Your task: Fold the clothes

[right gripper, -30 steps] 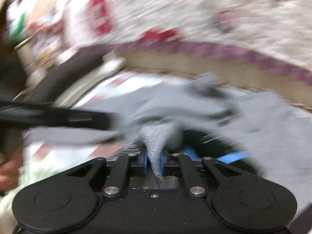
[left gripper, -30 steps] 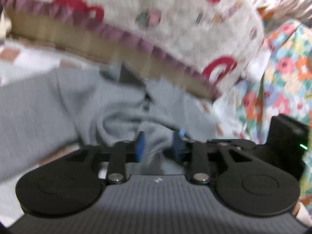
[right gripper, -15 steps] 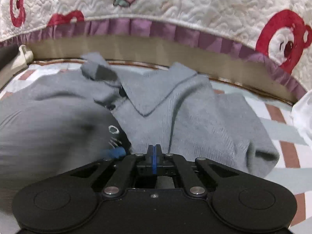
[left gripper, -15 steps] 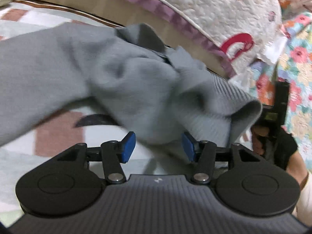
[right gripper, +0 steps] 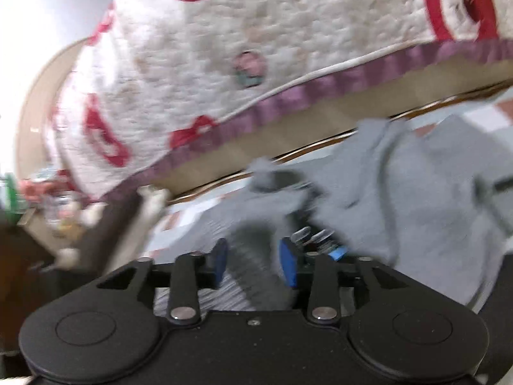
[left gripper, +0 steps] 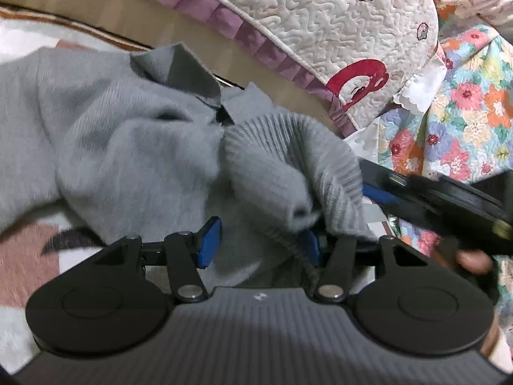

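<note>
— On the patterned floor mat [left gripper: 29, 253], close under the bed edge, where is the grey knitted collared sweater [left gripper: 128, 147]?

— It lies crumpled on the mat, collar toward the tan bed base [left gripper: 134, 16]. Free room is mostly at left and front; the base closes the far side, and a flowered quilt [left gripper: 465, 112] closes the right.

— And the left gripper [left gripper: 259, 245]?

— Its jaws stand apart. A ribbed sleeve cuff [left gripper: 288, 160] bulges between the blue pads; the right pad touches knit, the left pad is free, so no squeeze.

— The right gripper [right gripper: 253, 264]?

— Its jaws are opening w/ grey knit between the pads; picture is blurred, approx. no pressing seen. In left view it reaches in from the right edge.

— Textures?

— Sweater is soft, fuzzy, ribbed at cuff. The white quilted bedspread w/ red bears [left gripper: 320, 32] has a purple pleated hem.
</note>
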### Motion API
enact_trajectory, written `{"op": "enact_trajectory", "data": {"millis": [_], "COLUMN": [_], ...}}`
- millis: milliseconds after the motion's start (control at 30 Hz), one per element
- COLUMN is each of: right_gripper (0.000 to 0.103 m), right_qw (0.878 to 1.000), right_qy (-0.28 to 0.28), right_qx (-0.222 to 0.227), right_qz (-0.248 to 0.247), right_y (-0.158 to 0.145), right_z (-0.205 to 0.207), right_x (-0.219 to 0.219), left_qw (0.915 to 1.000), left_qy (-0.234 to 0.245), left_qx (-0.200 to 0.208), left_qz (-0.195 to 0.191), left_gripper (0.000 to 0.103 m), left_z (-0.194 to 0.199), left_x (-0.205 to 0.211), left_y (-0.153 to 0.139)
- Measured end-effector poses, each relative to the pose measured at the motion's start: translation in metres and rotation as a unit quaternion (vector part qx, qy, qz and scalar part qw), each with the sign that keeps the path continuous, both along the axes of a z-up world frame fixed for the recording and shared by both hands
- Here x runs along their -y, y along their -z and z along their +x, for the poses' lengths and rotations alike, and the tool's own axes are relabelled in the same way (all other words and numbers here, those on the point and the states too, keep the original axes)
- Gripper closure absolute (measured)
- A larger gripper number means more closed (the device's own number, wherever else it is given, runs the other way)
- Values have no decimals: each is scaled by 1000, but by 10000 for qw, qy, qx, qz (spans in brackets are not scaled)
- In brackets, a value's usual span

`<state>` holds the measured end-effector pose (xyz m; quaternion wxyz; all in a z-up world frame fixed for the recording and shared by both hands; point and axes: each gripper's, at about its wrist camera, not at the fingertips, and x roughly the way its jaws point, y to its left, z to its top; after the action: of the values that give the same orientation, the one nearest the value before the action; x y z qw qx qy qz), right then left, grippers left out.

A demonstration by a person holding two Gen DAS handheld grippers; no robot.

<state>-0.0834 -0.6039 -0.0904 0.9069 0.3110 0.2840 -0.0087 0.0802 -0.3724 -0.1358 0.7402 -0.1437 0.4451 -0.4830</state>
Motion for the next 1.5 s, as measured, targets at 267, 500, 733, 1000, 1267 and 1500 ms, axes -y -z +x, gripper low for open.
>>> {"op": "enact_trajectory", "data": {"millis": [267,500,733,1000,1267,1500], "right_gripper": [27,50,101,90,44,42], "right_qw": [9908,9933,9955,9946,9982,9933], "right_qy": [-340,-118,549,-468,-140,-13], "right_qx": [-489,-970,-575,-363,100,-100], "right_qz": [-1213,-618,-511,-848,578,1155], "right_y": [-36,-10,4,-1,7,21], "right_z": [2,11,-4,-1,-12,-9], "right_x": [-67,-35,-15,-48,-9,0], "left_qw": [9999,9997,9998,9992,9980,9948], "left_qy": [-37,-245,97,372,612,821], "left_qx": [107,23,-12,-151,159,555], "left_qz": [73,71,147,-62,32,215], "left_gripper": [52,48,49,49,49,48], "left_z": [12,18,1,-15,-26,-40], "left_x": [21,4,-10,-1,24,37], "left_y": [0,13,-2,-2,-5,-9]}}
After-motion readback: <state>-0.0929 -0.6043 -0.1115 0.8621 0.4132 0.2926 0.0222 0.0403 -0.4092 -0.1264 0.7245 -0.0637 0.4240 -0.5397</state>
